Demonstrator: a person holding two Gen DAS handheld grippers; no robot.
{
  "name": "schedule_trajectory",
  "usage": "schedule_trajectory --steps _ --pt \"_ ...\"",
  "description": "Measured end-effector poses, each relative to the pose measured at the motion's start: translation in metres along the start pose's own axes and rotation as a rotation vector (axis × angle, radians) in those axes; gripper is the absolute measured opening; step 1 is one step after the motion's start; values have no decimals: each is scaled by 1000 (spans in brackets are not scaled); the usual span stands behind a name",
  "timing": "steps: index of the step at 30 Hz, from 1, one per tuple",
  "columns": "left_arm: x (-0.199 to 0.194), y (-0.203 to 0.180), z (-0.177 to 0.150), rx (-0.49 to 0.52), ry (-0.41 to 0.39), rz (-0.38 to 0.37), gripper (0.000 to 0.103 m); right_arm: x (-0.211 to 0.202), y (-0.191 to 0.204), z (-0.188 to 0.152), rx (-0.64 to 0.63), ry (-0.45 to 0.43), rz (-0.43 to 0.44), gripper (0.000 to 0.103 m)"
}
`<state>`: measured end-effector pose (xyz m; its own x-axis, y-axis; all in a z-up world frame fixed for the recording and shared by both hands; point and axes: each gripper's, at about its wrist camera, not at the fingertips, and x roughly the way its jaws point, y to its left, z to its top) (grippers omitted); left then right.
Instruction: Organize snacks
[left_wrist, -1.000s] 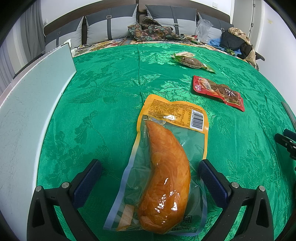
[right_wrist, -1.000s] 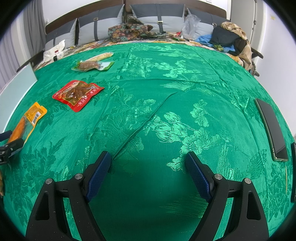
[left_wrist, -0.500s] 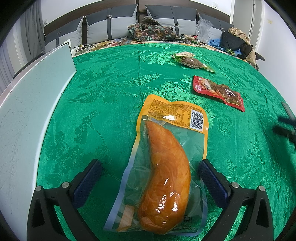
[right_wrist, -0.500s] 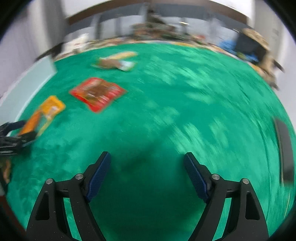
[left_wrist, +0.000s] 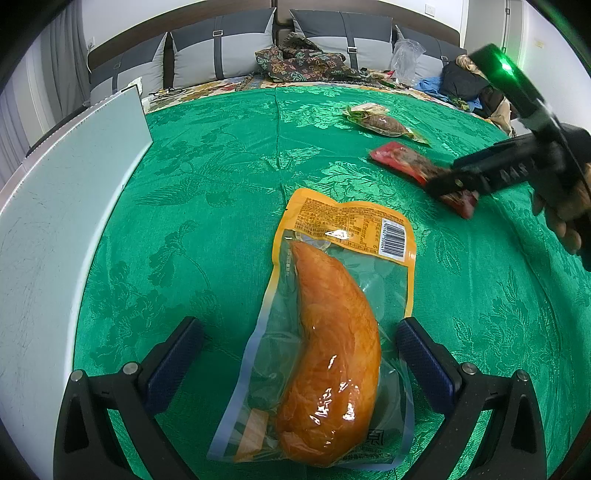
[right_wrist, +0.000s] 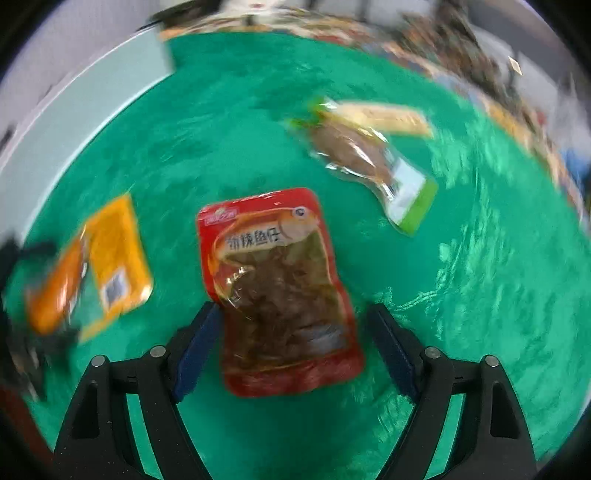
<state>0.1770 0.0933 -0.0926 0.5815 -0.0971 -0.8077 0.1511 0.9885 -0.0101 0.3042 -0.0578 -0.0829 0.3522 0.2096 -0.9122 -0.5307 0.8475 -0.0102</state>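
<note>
Green brocade covers the bed (left_wrist: 221, 177), and all three snack packs we can see lie flat on it, loose and apart from one another. We judge the organizing as barely begun: nothing is gathered or stacked, and nothing is lifted yet.

Our left hand-held gripper (left_wrist: 299, 354) sits low with its jaws spread wide on either side of the orange pack (left_wrist: 328, 332), neither pad touching it. In the right wrist view the right hand-held gripper (right_wrist: 291, 332) has its jaws open too, straddling the lower half of the red pack (right_wrist: 277, 288); the left pad looks just beside the pack's edge, but the blur keeps us from saying whether it touches. The third, the green-edged pack (right_wrist: 369, 162), lies farther up the bed, well apart from both tools.

A pale flat panel (left_wrist: 55, 221) runs along the left side of the bed; whether it is where the snacks belong, we cannot tell. What remains, as we read it, is gripping all three packs and placing them together.
</note>
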Motion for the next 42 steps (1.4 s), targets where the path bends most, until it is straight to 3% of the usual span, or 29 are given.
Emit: schedule_trajectory --steps 4,6,11,13,19,22,24,27,32,42 --pt "0 0 0 0 0 0 103 0 -2 5 68 -10 -26 82" --pt "0 0 0 0 0 0 103 -5 -1 5 100 -7 -38 64" --pt "0 0 0 0 0 0 103 -16 -17 -2 238 12 6 48" --pt "0 0 0 0 0 0 103 -22 -27 -13 325 24 50 48" --pt "0 0 0 0 1 -1 103 -41 -17 -59 319 86 130 45" --pt "0 0 0 0 1 -1 103 -54 -1 -93 310 107 154 46" --pt "0 0 0 0 1 -1 103 -64 10 -115 310 71 154 49" --pt "0 0 0 0 1 0 103 -81 22 -144 335 -63 95 73" --pt "0 0 0 0 1 -1 103 -91 25 -187 431 -223 -55 72" --pt "0 0 0 0 1 -1 103 -91 13 -201 441 -285 -156 72"
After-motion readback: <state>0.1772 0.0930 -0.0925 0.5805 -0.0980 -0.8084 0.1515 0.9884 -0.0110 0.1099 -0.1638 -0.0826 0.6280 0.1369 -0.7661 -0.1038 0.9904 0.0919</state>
